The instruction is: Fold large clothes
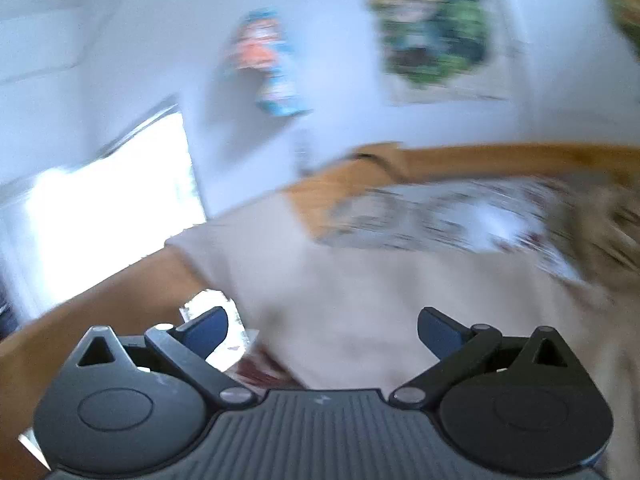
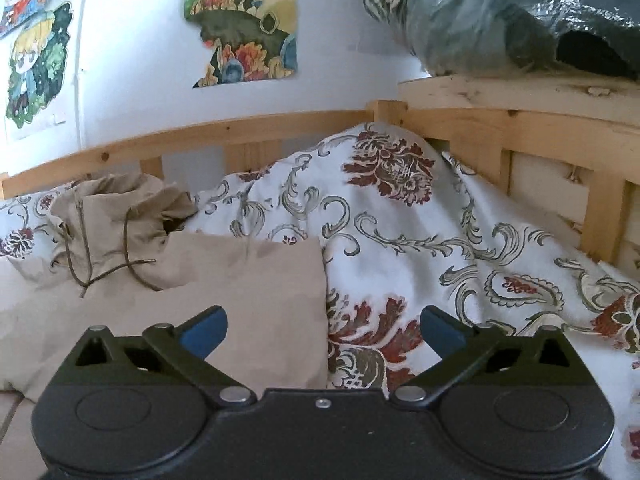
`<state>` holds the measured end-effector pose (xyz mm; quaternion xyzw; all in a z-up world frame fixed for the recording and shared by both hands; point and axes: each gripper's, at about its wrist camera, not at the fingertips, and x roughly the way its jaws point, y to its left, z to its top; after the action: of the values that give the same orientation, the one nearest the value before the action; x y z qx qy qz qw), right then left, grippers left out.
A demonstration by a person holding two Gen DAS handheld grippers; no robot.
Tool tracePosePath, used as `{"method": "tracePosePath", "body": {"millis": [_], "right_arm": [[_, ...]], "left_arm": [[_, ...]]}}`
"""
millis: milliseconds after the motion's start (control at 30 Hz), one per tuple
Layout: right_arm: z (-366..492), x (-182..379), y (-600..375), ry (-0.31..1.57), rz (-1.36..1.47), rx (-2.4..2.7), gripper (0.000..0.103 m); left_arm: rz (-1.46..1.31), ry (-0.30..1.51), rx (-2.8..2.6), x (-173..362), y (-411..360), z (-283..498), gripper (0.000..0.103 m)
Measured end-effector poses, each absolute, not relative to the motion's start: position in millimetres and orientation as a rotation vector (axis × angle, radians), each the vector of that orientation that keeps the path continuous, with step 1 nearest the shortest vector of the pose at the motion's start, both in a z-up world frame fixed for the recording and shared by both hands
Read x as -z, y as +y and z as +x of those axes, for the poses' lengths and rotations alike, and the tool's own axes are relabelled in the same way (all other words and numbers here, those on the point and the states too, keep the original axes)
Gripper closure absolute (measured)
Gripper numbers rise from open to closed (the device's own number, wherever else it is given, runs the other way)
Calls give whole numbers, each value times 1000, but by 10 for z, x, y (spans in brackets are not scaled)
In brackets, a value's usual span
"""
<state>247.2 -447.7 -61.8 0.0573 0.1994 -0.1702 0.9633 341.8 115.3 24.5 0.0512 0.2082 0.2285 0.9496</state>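
Just right tongs (image 2: 323, 330) agape above hoodie (image 2: 224, 280) edge

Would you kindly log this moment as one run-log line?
left gripper: open, empty, view blurred | right gripper: open, empty | beige hoodie: flat on floral duvet, right edge folded | fold unfinished
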Motion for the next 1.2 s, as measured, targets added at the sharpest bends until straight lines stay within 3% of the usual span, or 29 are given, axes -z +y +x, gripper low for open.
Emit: {"method": "tracePosePath", "body": {"millis": [200,300,367,433,467,500,667,867,1067,1200], "right_arm": [[2443,613,-4470,411,117,339,1],[2424,609,-4423,406,73,345,1],[2411,599,-4399,405,40,347,1],[2388,591,-4396,398,17,349,1],[2377,585,-4395,392,7,352,1],[2366,577,-4397,386,3,358,1],[2327,534,-4454,355,35,367,1],[2331,532,-4471,341,45,378,1],[2332,553,-4470,352,47,380,1],[2339,585,-4491,365,57,378,1]], "left_arm": [[-95,427,-597,-261,1592,3812,1],[-106,416,-627,-211,1598,3980,8],[-62,421,-650,-219,1570,4038,31],[-30,436,-716,-219,1517,4095,85],[-18,434,-748,-241,1475,4054,98],[-17,419,-757,-261,1447,4036,102],[4,230,-603,-580,1101,3842,103],[234,32,-43,-904,-72,3466,103],[498,208,534,-511,-1200,3295,103],[613,376,700,50,-1635,3232,95]]}}
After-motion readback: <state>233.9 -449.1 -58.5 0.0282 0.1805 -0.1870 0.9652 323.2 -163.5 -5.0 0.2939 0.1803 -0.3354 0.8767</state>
